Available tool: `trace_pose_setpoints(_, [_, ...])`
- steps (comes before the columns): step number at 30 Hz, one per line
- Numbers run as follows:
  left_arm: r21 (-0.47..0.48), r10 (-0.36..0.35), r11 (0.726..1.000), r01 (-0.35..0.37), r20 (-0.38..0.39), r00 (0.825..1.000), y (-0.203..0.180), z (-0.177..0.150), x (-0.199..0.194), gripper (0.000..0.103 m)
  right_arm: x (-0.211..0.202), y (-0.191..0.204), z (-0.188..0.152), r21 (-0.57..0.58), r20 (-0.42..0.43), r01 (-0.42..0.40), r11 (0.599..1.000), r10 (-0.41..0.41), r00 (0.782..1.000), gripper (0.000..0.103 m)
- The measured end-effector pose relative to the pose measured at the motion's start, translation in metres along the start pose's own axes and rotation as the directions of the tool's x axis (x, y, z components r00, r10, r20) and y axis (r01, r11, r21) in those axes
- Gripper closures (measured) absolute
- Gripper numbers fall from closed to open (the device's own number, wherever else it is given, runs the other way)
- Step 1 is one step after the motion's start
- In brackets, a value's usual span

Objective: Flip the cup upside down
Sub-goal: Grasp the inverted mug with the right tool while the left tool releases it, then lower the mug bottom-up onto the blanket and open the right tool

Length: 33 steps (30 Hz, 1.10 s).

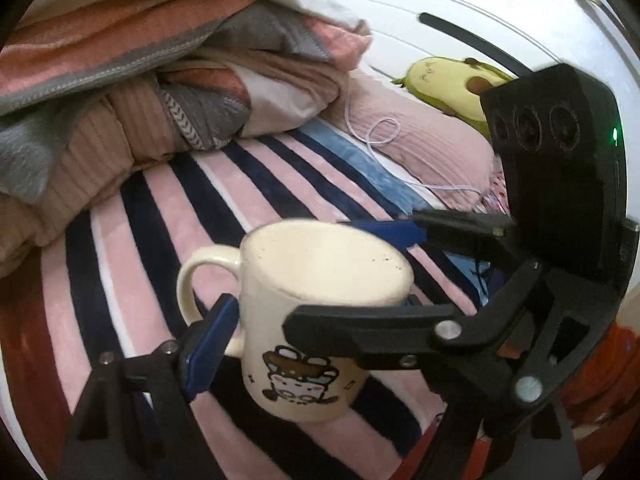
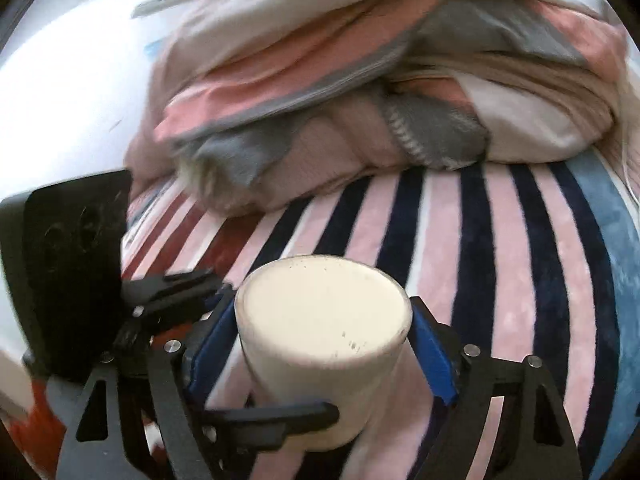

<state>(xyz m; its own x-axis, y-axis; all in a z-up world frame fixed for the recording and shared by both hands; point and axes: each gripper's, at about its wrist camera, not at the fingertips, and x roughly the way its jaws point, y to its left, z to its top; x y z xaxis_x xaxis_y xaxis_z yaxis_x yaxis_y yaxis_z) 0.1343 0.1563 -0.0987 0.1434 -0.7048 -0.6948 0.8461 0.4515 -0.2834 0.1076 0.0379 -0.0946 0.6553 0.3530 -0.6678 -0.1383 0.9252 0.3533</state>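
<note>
both grippers level and crossed, right gripper (image 2: 324, 344) clamped, left gripper (image 1: 316, 320) likewise

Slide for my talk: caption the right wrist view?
Right tongs clamp the cream cup, base up, over a striped blanket.

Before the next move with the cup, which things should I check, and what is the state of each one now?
1. Cup is turned over: ok, its flat base faces up in both views.
2. Right gripper has a grip: ok, its blue pads sit against opposite sides of the cup.
3. Left gripper has a grip: cannot tell. One blue pad sits by the handle, but the other finger is hidden.
4. The mouth of the cup rests on the striped blanket: cannot tell, the lower edge is hidden.
5. The bedding pile is apart from the cup: ok.
</note>
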Motion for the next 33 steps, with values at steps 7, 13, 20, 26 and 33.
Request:
trace_pose_setpoints(7, [-0.004, 0.065, 0.998, -0.065, 0.025, 0.998, -0.014, -0.025, -0.002, 0.023, -0.012, 0.032, -0.023, -0.189, -0.008, 0.088, 0.978, -0.091, 0.996, 0.024])
trace_pose_setpoints(13, [-0.062, 0.056, 0.997, -0.053, 0.047, 0.997, -0.01, -0.037, -0.009, 0.023, -0.006, 0.043, -0.023, -0.199, -0.012, 0.129, 0.971, -0.134, 0.991, 0.023])
trace_pose_setpoints(20, [-0.092, 0.073, 0.993, -0.068, 0.053, 0.996, -0.011, -0.04, -0.019, 0.005, -0.008, 0.049, -0.021, -0.214, -0.03, 0.133, 0.968, -0.143, 0.989, 0.023])
trace_pose_setpoints(26, [-0.169, 0.128, 0.98, -0.104, 0.134, 0.983, -0.019, -0.037, -0.053, 0.002, -0.053, 0.05, -0.016, -0.212, 0.15, 0.154, 0.965, -0.124, 0.981, 0.003])
trace_pose_setpoints(33, [-0.243, 0.302, 0.937, -0.253, 0.192, 0.934, -0.039, -0.021, -0.103, 0.001, -0.111, 0.049, -0.005, -0.205, 0.252, 0.219, 0.954, -0.165, 0.954, 0.0])
